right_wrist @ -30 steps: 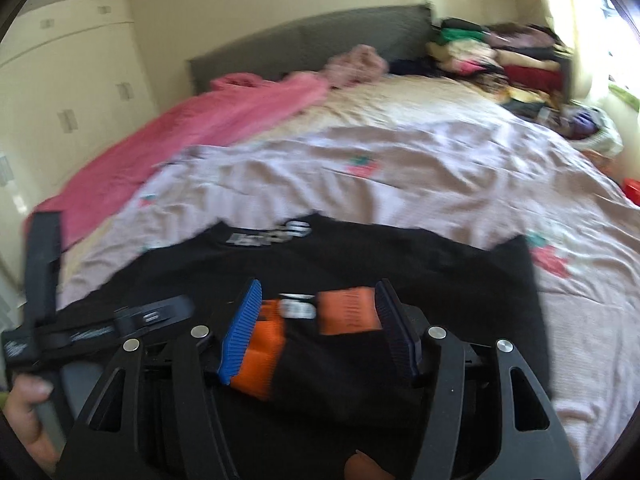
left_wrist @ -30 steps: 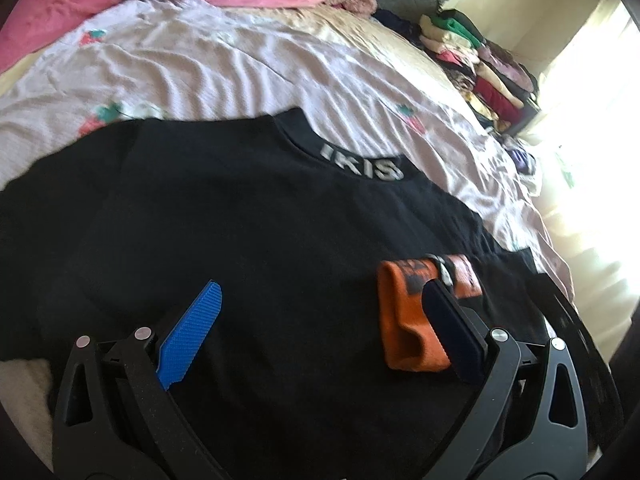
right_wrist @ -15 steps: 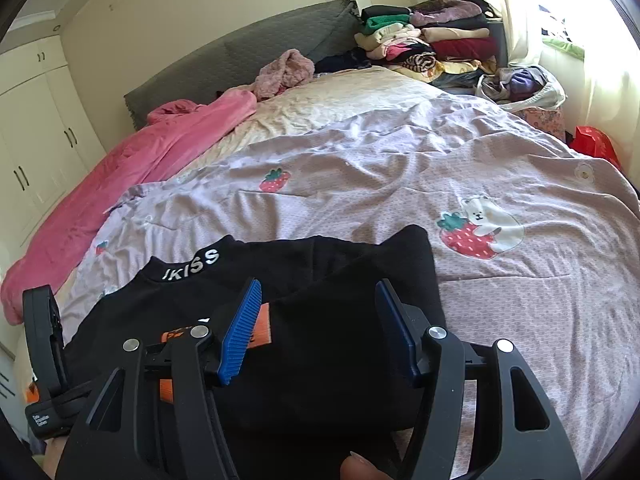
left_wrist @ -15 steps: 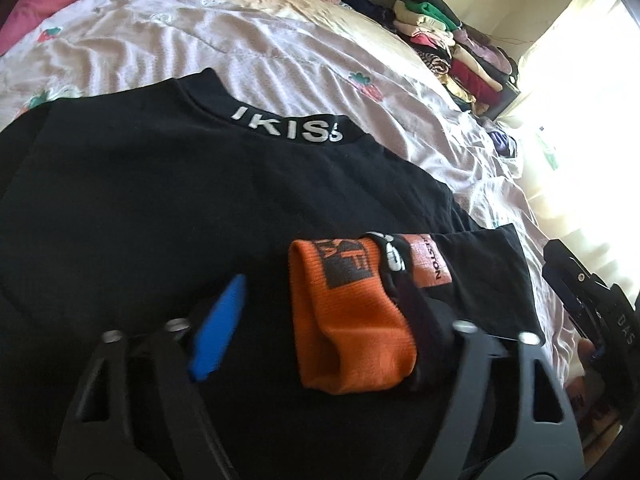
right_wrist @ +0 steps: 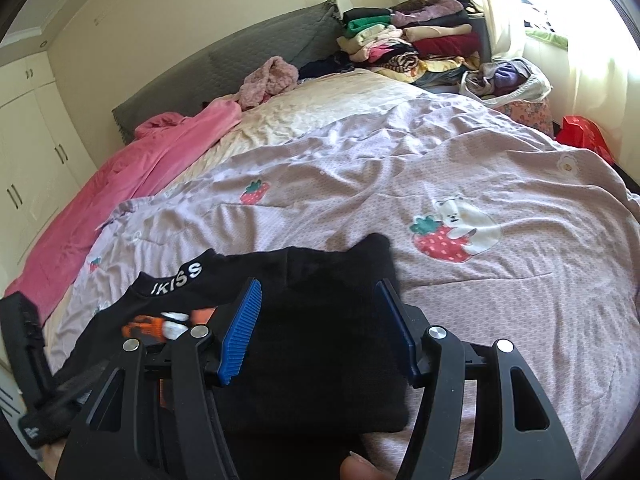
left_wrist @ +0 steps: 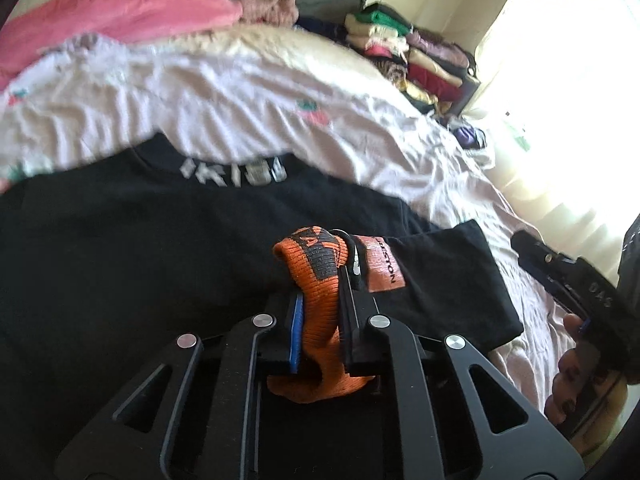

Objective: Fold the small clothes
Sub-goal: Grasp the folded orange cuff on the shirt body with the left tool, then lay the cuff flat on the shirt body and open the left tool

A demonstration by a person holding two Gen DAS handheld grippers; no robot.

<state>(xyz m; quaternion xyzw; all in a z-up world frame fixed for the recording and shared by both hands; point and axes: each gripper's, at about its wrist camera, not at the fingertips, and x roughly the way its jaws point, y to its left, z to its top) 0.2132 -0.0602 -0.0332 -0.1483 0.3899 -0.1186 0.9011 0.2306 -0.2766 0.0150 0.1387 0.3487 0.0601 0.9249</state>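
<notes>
A: Two fingers of the left hand-held gripper (left_wrist: 320, 320) are pinching the orange cuff (left_wrist: 320, 280) of the black top (left_wrist: 120, 260), which is lying on the bed's lilac quilt (right_wrist: 440, 168).

B: And the right hand-held gripper (right_wrist: 320, 328) is hovering wide apart over the folded sleeve (right_wrist: 320, 360), probably not touching it.

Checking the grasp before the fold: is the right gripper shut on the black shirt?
No, the right gripper has its fingers spread wide above the black shirt, gripping nothing.
</notes>
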